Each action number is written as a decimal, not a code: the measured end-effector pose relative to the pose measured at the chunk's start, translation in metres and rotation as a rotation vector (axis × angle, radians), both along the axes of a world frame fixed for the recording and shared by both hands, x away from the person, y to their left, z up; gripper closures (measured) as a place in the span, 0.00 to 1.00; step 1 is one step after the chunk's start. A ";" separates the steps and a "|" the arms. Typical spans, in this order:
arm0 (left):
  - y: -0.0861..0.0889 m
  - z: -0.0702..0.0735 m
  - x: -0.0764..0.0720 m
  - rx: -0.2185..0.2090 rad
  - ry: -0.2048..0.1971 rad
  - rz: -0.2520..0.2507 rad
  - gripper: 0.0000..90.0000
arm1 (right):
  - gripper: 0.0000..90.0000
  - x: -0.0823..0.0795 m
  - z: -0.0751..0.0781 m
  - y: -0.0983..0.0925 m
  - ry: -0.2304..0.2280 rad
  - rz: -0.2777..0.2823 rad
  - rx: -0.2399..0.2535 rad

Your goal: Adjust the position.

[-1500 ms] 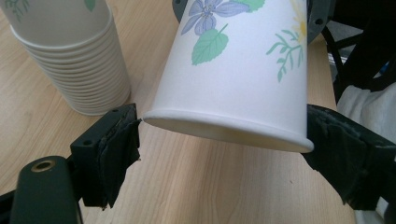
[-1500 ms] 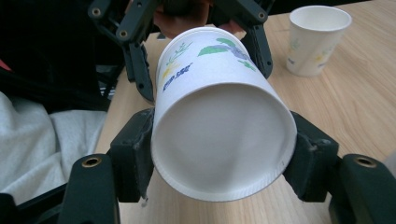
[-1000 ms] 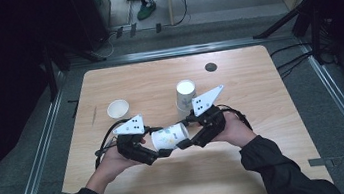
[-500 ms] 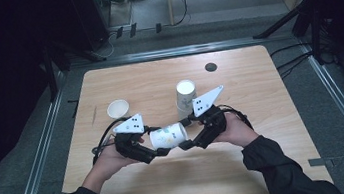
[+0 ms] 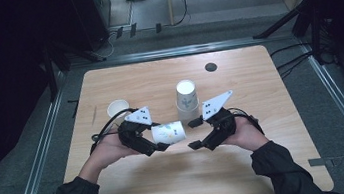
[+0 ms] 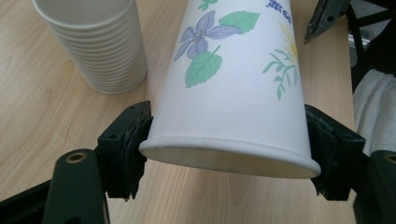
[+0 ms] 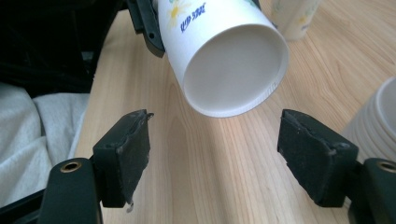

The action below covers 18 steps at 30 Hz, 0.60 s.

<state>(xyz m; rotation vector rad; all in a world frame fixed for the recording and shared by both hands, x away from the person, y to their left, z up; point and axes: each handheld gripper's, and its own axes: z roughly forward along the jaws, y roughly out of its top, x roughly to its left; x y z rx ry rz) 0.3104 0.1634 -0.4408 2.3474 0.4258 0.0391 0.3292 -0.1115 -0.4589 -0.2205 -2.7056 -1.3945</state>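
Our left gripper (image 6: pixel 224 140) pinches the flowered paper cup (image 6: pixel 233 79) near its rim, lying sideways; only that gripper's view shows the petals. Our right gripper (image 7: pixel 215 154), jaws just spread, sits clear at the cup's three o'clock. Bare table (image 5: pixel 279 163) surrounds us; the upside-down cup stack (image 5: pixel 186 97) stands at twelve o'clock.

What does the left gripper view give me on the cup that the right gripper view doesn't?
Left gripper view: the left gripper clamped on the cup at its rim end, pads pressing both sides, flower print on the wall, and a ribbed stack beside it.

Right gripper view: the cup's closed base facing the camera, and the right gripper open, its jaws having just been opening, pads off the cup with bare table between them.

Both: the same printed cup, held tilted above the wooden table.
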 end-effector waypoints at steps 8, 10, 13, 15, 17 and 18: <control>-0.019 -0.001 0.005 0.070 -0.002 -0.059 0.28 | 0.28 -0.004 -0.009 -0.007 -0.010 -0.031 -0.055; -0.023 -0.003 0.007 0.088 0.013 -0.074 0.28 | 0.29 -0.005 -0.010 -0.008 -0.007 -0.038 -0.060; -0.029 -0.006 0.009 0.101 0.033 -0.095 0.28 | 0.29 -0.006 -0.011 -0.009 -0.011 -0.042 -0.062; -0.033 -0.008 0.011 0.111 0.039 -0.107 0.28 | 0.29 -0.007 -0.012 -0.009 -0.016 -0.044 -0.059; -0.038 -0.010 0.012 0.133 0.033 -0.118 0.28 | 0.29 -0.008 -0.013 -0.009 -0.015 -0.044 -0.066; -0.040 -0.011 0.013 0.142 0.038 -0.128 0.28 | 0.29 -0.008 -0.015 -0.009 -0.016 -0.043 -0.066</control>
